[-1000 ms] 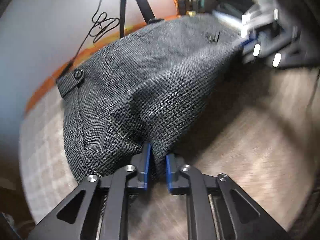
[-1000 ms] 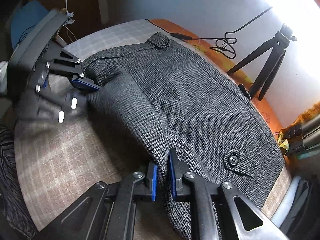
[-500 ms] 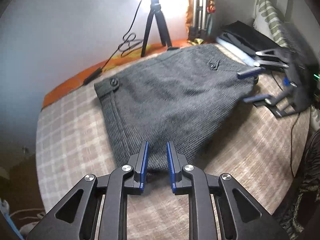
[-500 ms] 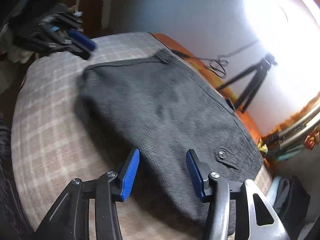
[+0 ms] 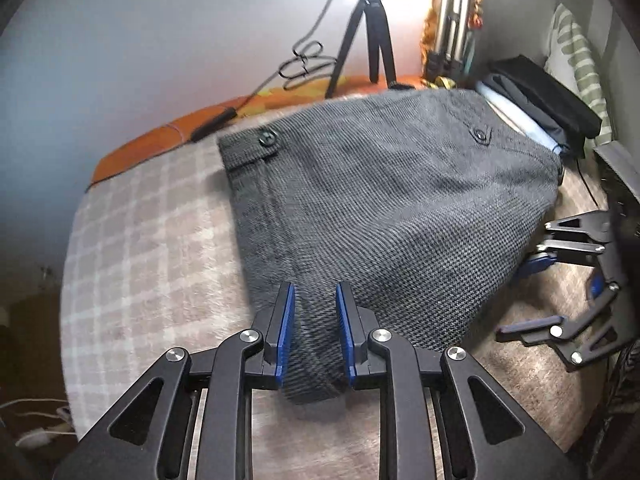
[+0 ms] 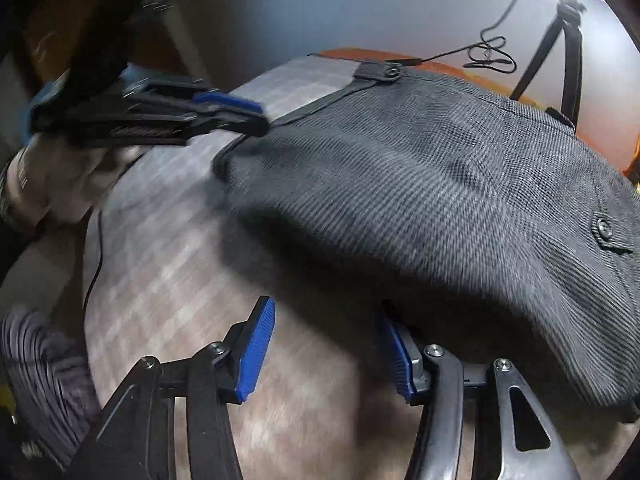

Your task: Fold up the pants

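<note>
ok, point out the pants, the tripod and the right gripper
pants [image 5: 384, 208], left wrist view, middle of the grey fabric
tripod [image 5: 370, 36], left wrist view, top of its legs
right gripper [image 6: 324, 354], right wrist view, midway between its fingertips

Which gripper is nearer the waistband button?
Left. The left gripper straddles the pants edge below the waistband button; the right gripper is open at the far edge, nearer the pocket button.

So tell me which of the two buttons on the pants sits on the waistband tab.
The larger round button at the waistband corner of the pants; the other button fastens a pointed pocket flap.
</note>
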A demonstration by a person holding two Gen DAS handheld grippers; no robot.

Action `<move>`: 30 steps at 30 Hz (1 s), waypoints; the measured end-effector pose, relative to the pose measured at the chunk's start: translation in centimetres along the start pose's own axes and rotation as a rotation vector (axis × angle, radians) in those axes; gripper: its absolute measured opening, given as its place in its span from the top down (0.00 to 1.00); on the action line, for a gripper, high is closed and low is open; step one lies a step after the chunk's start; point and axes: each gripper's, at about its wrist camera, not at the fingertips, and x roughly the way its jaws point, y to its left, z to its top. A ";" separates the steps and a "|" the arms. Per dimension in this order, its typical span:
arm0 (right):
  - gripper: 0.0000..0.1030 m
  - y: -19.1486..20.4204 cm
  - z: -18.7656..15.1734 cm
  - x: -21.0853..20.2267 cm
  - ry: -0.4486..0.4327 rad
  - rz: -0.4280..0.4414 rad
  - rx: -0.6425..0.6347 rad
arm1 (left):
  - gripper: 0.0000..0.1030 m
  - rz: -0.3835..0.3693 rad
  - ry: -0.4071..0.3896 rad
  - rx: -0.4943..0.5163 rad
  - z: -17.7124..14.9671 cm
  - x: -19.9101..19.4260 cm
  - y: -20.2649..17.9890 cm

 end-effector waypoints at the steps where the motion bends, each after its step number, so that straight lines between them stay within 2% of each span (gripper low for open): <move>1: 0.45 0.0 0.3 0.1 -0.025 0.024 0.015 | 0.81 -0.002 -0.008 -0.010 0.0 -0.2 0.5; 4: 0.45 0.2 1.1 0.3 -0.073 0.081 0.052 | 0.81 0.011 -0.022 -0.040 0.0 -0.8 1.6; 5: 0.57 0.3 1.3 0.7 -0.076 0.088 0.061 | 0.81 0.016 -0.023 -0.048 0.1 -0.7 1.6; 6: 0.75 0.4 1.5 1.3 -0.063 0.100 0.072 | 0.81 0.020 -0.027 -0.051 0.1 -0.8 1.7; 9: 0.85 0.3 1.7 2.1 -0.027 0.161 0.143 | 0.81 0.022 -0.036 -0.034 0.0 -0.9 1.3; 12: 0.88 -0.5 1.7 -0.4 -0.082 0.295 0.270 | 0.81 0.035 -0.032 0.009 -0.2 -0.4 0.4; 15: 0.88 -2.2 1.5 -1.9 -0.122 0.399 0.413 | 0.81 0.076 0.023 0.061 -0.8 2.0 -0.7; 16: 0.86 -2.3 1.2 -1.7 -0.114 0.400 0.432 | 0.81 0.091 0.033 0.078 -1.0 2.4 -0.9; 17: 0.80 -2.1 1.0 -1.3 -0.096 0.380 0.425 | 0.81 0.104 0.041 0.098 -1.3 2.9 -1.3; 18: 0.72 -1.6 0.7 -0.6 -0.057 0.332 0.397 | 0.81 0.109 0.037 0.104 -1.4 3.0 -1.4; 20: 0.63 -0.2 -0.4 0.3 0.001 0.236 0.328 | 0.81 0.122 0.036 0.111 -1.3 2.6 -1.6; 22: 0.58 0.3 -1.5 -0.1 -0.002 0.219 0.316 | 0.81 0.118 0.019 0.097 -0.9 1.5 -1.8; 23: 0.55 0.2 -2.1 -0.7 -0.016 0.222 0.328 | 0.81 0.105 0.000 0.083 -0.6 0.7 -1.9; 26: 0.34 -1.4 -4.6 -3.9 -0.117 0.205 0.428 | 0.80 0.060 -0.063 0.087 0.9 -1.5 -3.8; 30: 0.30 -5.2 -7.9 -8.0 -0.258 0.082 0.611 | 0.79 0.007 -0.085 0.183 2.6 -1.0 -8.2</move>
